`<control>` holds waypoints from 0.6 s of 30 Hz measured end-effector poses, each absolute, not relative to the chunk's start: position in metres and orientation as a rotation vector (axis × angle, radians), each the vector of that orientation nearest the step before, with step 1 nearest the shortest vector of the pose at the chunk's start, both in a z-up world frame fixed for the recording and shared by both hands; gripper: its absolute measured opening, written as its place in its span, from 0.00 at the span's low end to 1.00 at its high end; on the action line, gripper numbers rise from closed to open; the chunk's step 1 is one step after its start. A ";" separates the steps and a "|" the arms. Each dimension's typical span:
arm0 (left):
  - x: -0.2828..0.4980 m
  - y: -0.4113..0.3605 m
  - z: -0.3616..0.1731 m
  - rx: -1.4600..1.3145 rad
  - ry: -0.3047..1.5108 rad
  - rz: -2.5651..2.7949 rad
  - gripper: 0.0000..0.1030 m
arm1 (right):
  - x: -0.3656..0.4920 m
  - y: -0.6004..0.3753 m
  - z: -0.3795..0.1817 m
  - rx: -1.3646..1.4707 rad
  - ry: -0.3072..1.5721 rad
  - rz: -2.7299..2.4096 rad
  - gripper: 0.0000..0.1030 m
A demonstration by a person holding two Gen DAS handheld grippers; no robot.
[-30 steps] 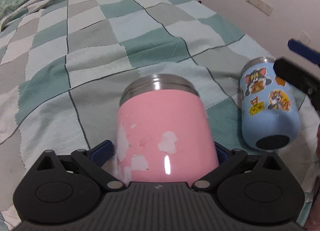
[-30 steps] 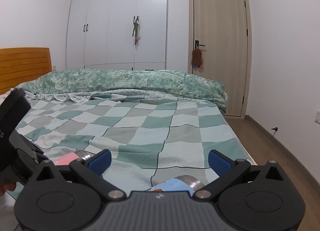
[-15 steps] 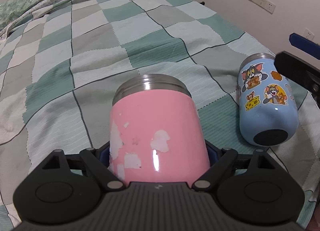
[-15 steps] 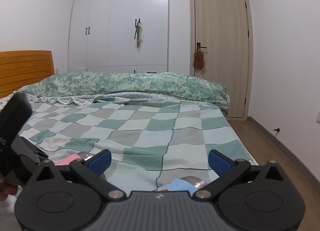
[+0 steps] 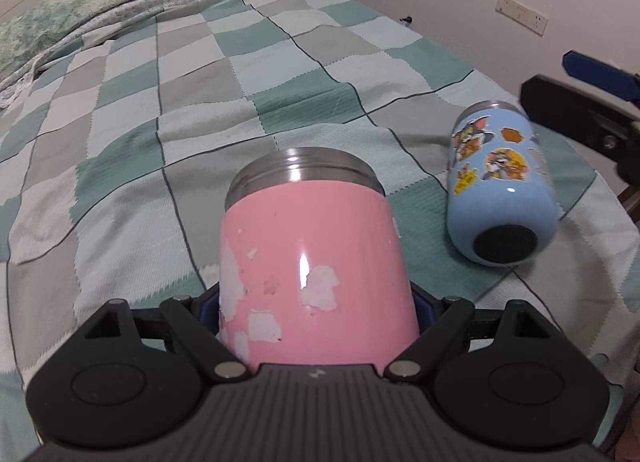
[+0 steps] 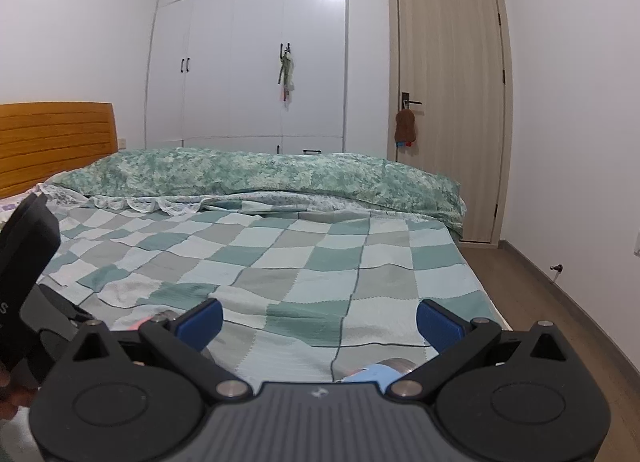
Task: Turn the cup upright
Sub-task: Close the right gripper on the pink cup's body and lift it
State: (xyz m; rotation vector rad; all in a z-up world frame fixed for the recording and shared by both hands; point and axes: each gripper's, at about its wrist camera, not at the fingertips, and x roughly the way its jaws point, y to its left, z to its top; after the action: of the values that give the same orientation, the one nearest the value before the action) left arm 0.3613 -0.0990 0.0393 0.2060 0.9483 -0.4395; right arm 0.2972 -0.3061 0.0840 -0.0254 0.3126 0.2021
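Note:
A pink cup [image 5: 308, 258] with a steel rim and flaked paint is held in my left gripper [image 5: 316, 308], whose jaws are shut on its lower body; its mouth points away from me, raised above the bed. A light blue cup [image 5: 500, 190] with cartoon stickers lies on its side on the checked blanket to the right, its black base toward me. My right gripper [image 6: 320, 322] is open and empty, hovering above the blue cup, of which only a sliver [image 6: 376, 374] shows. The right gripper also shows in the left wrist view [image 5: 584, 102].
The bed is covered by a green, grey and white checked blanket [image 5: 240, 74] with a folded green quilt [image 6: 256, 178] at its far side. The bed's right edge [image 6: 486, 294] drops to a wooden floor. A wardrobe [image 6: 248, 62] and a door [image 6: 448, 102] stand beyond.
My left gripper has closed on the pink cup and lifted it, tilting its mouth upward. My right gripper has risen and pitched up a little, staying open.

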 end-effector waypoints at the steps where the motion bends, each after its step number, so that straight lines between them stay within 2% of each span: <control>1: 0.356 -0.098 0.042 0.200 0.946 -0.435 0.85 | 0.295 -0.305 0.085 -0.024 0.313 0.207 1.00; 18: 0.230 -0.084 0.053 0.022 0.911 -0.288 0.85 | 0.207 -0.298 0.079 0.001 0.379 0.284 1.00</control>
State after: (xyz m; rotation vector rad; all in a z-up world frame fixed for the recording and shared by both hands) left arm 0.2298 -0.0844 0.0530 0.0218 0.9114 -0.2885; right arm 0.2073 -0.2976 0.0792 0.0011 0.3788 0.2837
